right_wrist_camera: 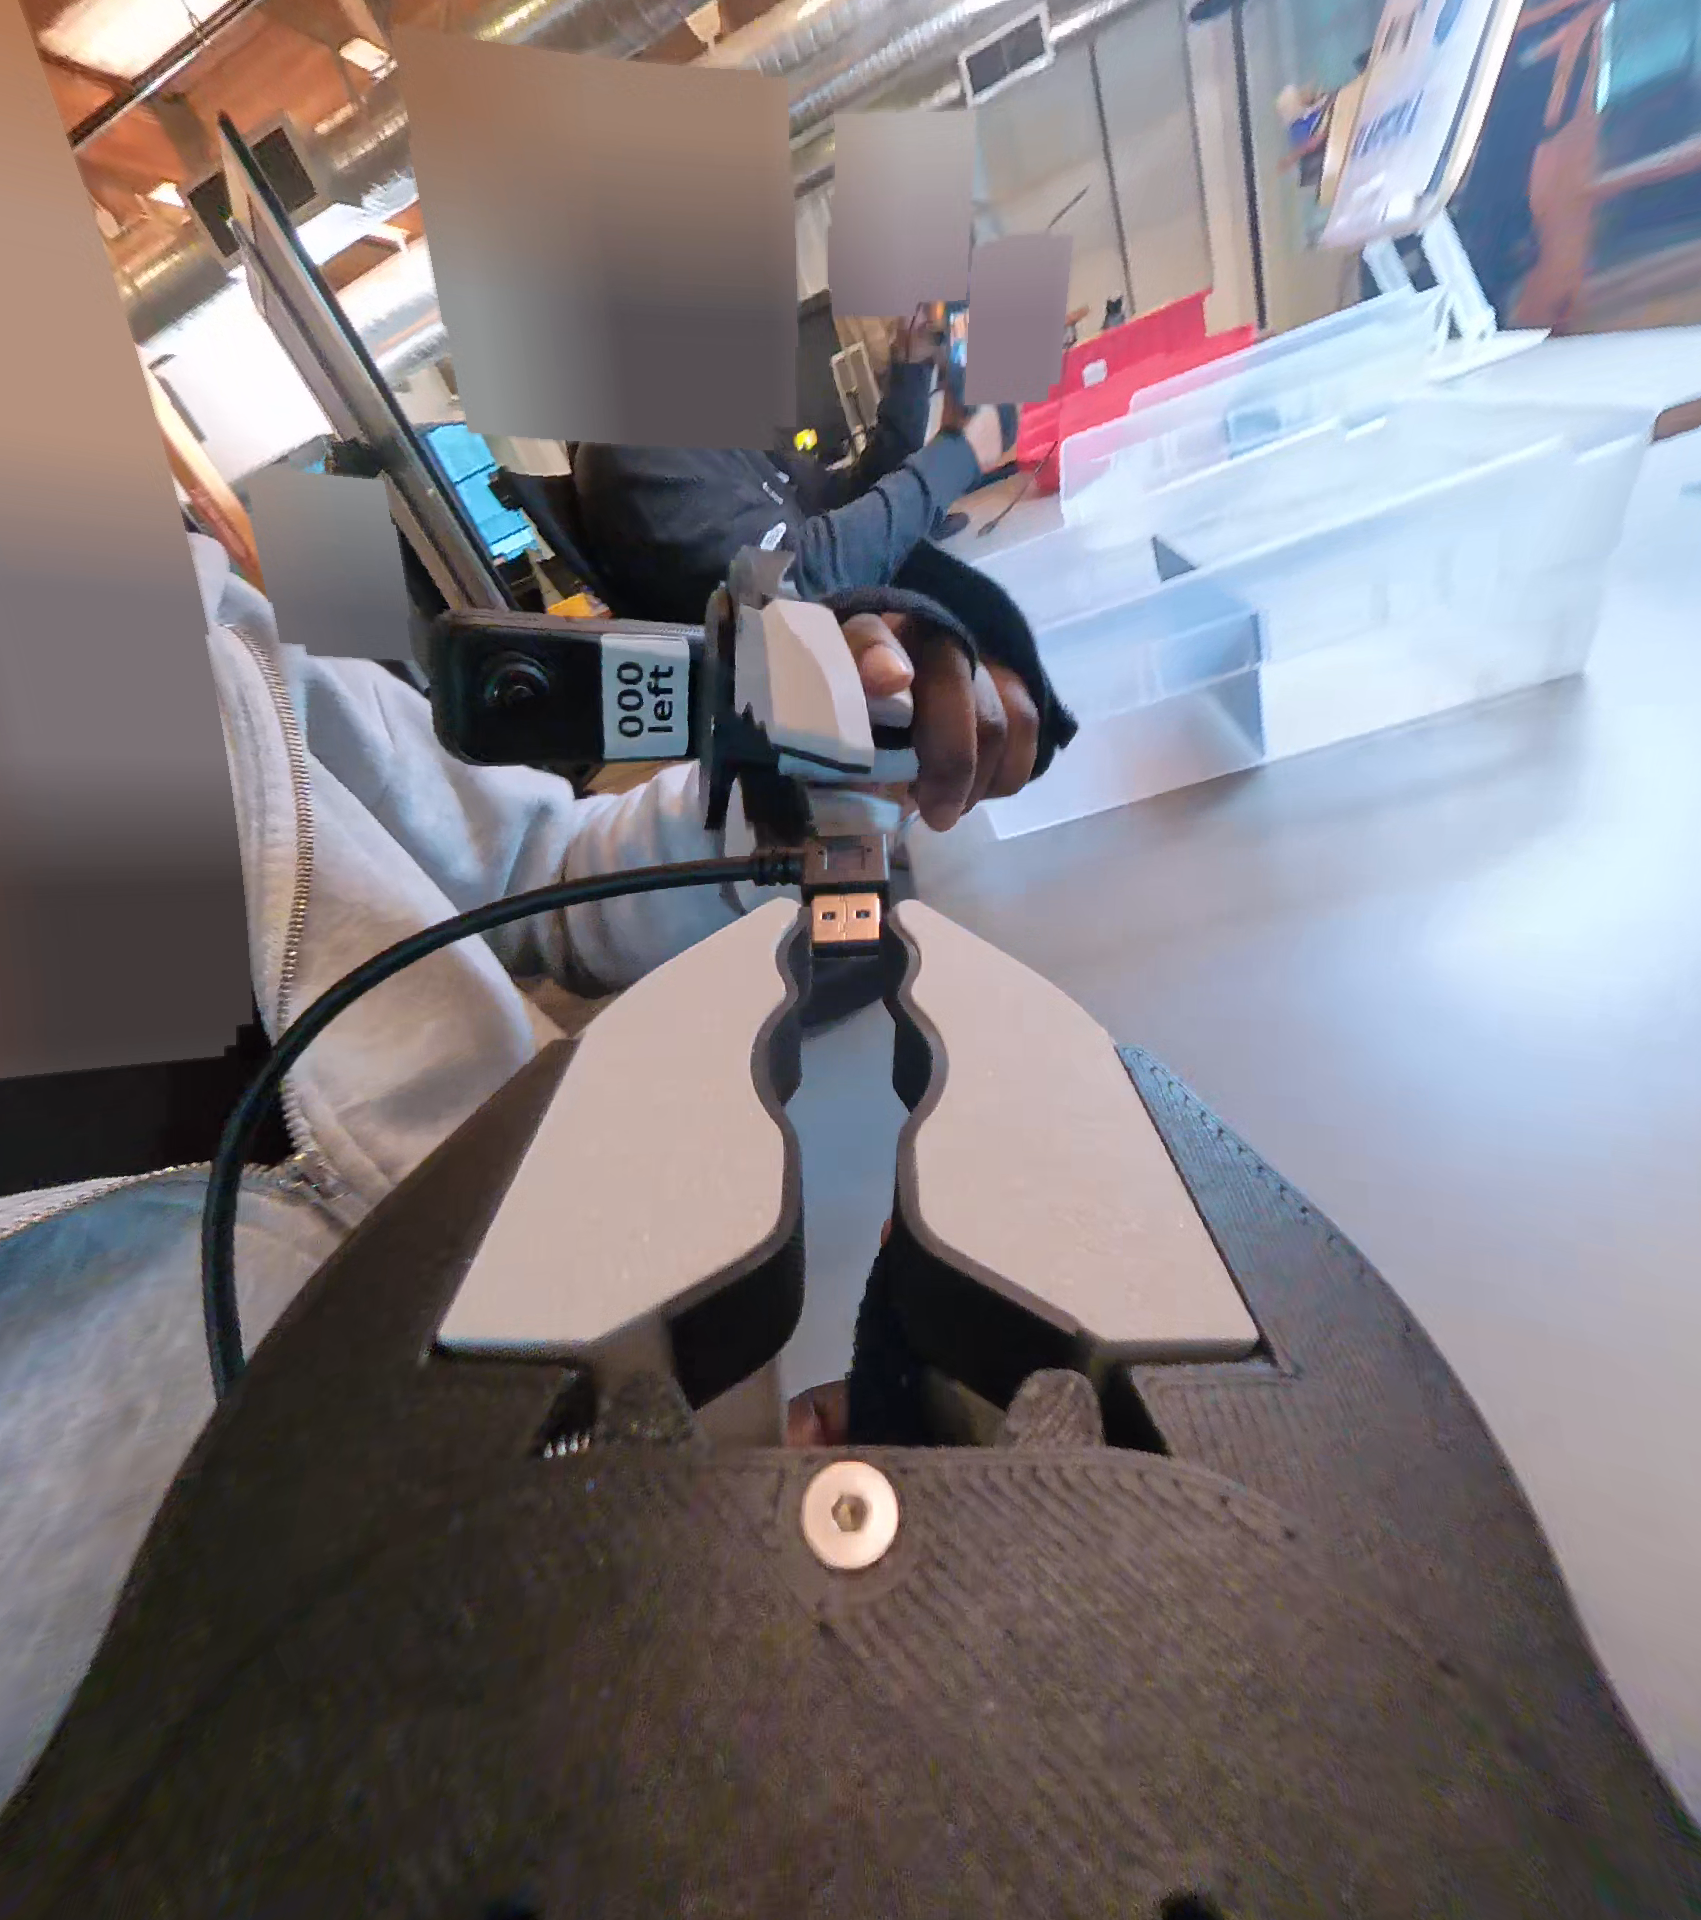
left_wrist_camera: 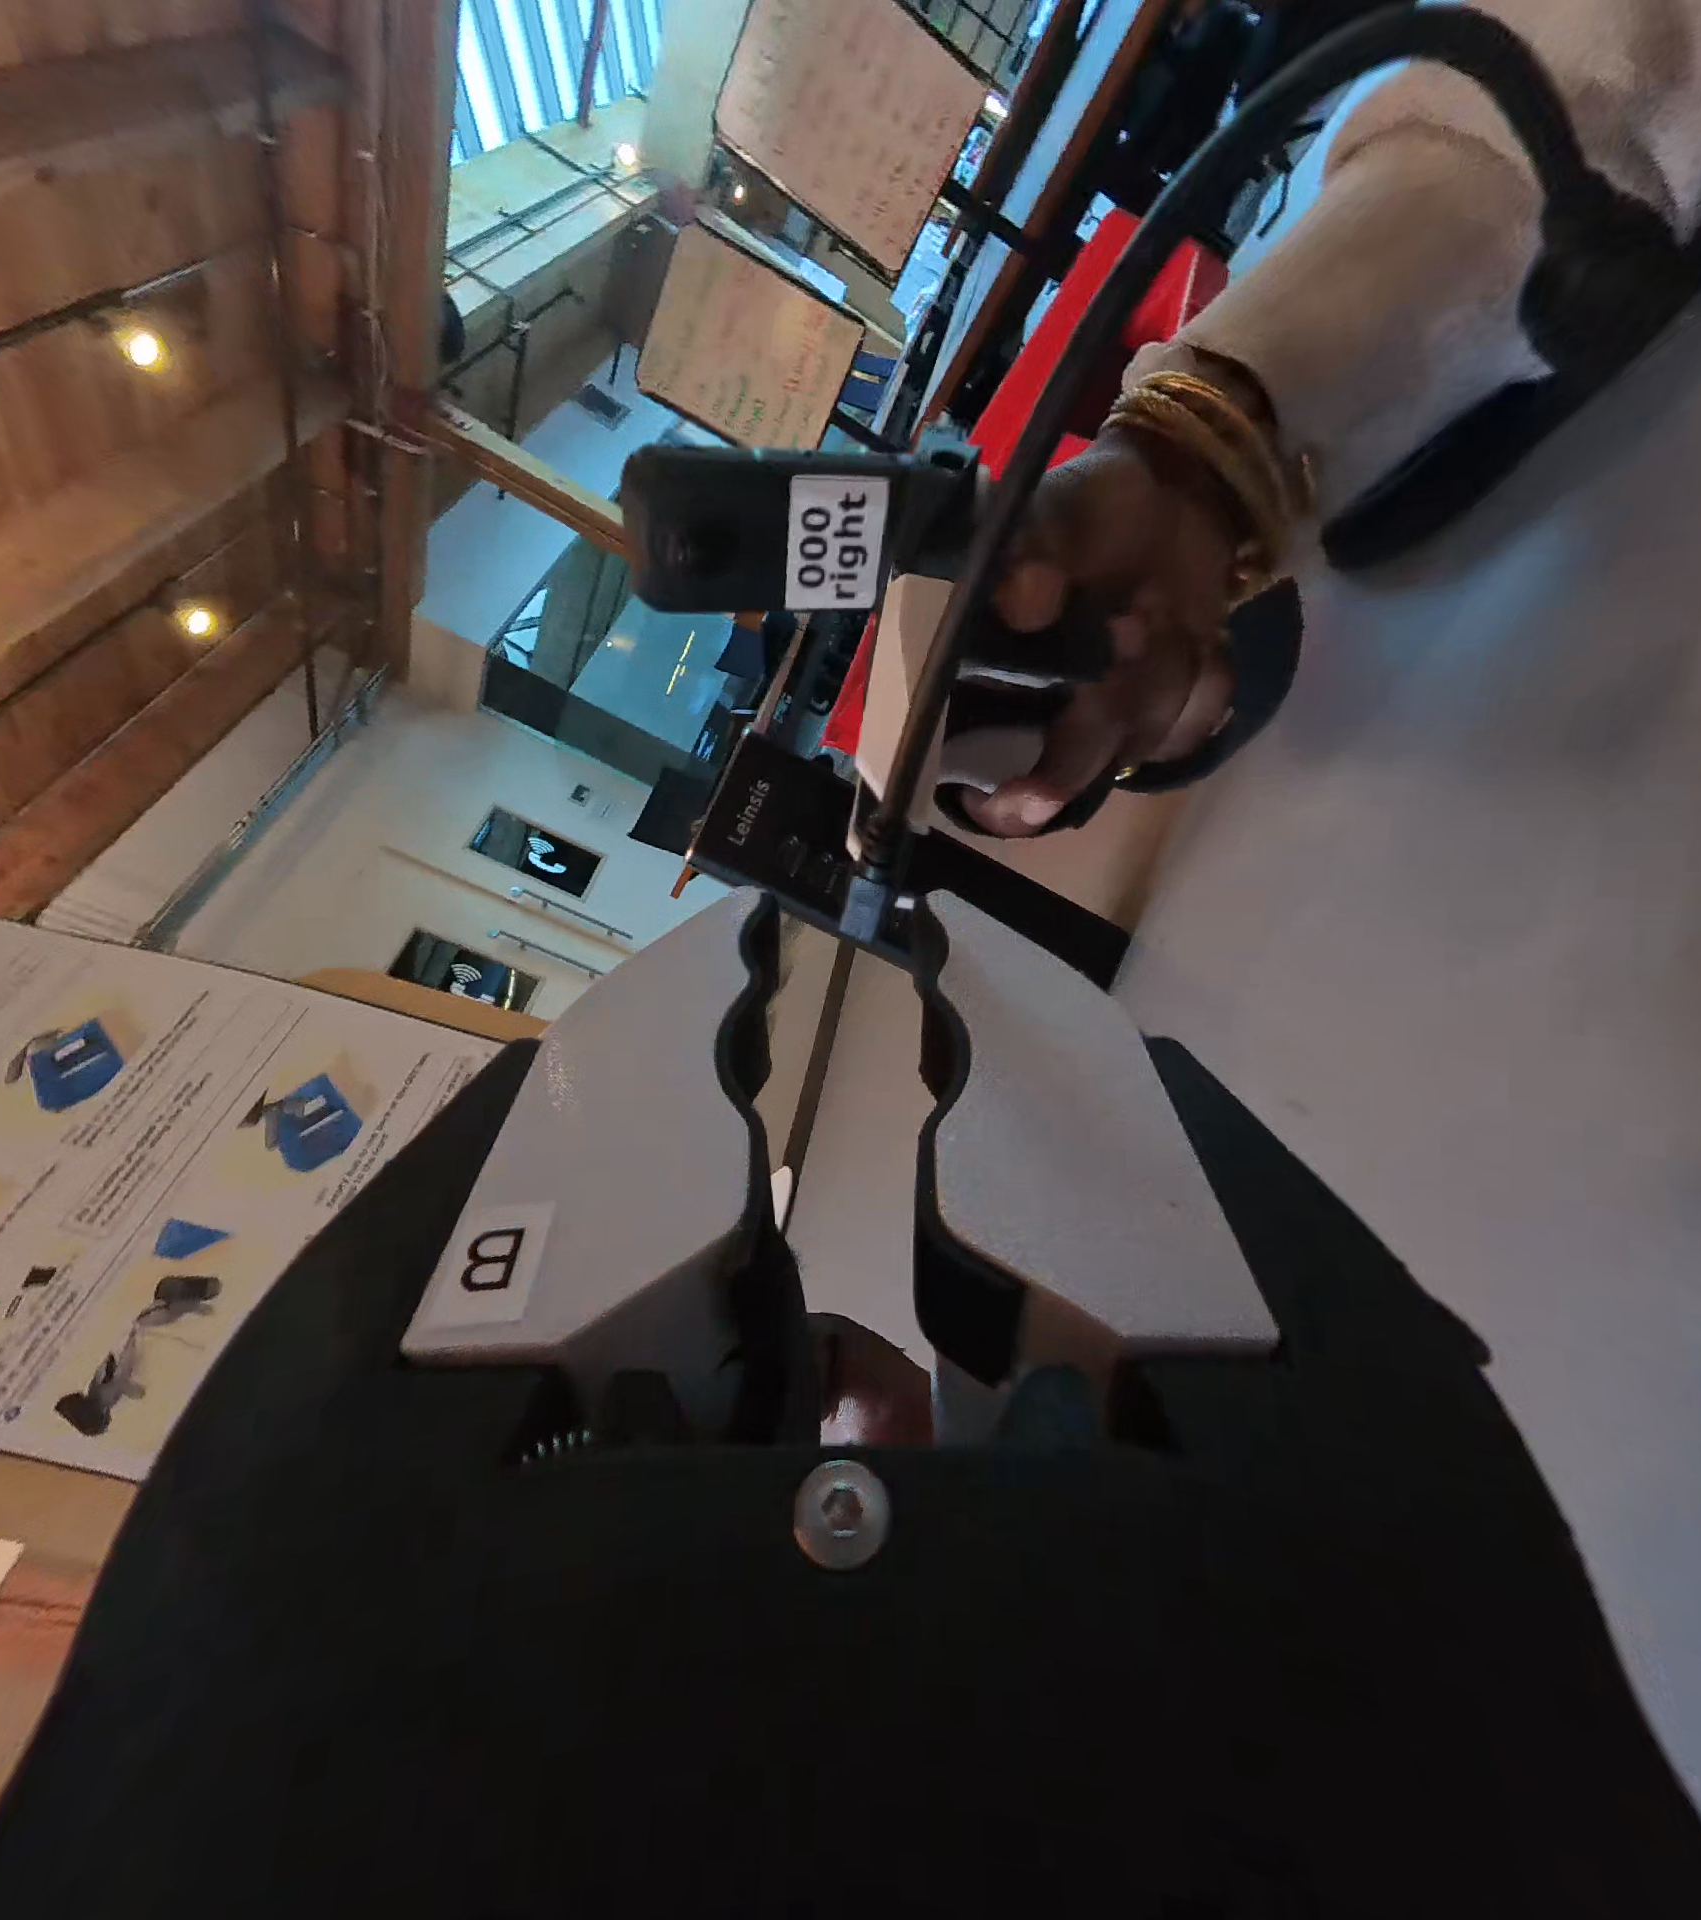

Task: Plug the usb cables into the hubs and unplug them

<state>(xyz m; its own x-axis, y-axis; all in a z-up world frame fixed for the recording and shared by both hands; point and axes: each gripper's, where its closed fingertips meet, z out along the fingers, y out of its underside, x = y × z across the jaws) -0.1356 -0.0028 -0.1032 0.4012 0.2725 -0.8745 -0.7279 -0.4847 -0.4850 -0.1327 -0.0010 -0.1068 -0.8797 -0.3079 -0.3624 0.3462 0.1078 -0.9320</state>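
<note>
Nearby, clear bins [right_wrist_camera: 1345,582] beside, left hand-held gripper [left_wrist_camera: 841,914] pinching hub [left_wrist_camera: 784,842], right hand-held gripper [right_wrist_camera: 846,930] pinching USB plug [right_wrist_camera: 846,925].

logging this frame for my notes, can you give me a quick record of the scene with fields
left tongs: shut on one end of the black hub
right tongs: shut on the usb plug, its metal end pointing at the hub
plug state: metal shell in full view, so not inserted; it sits right at the hub
hub cable: black, curving off toward the person's body
height: both items held up off the grey table
background: clear plastic bins on the table
</note>
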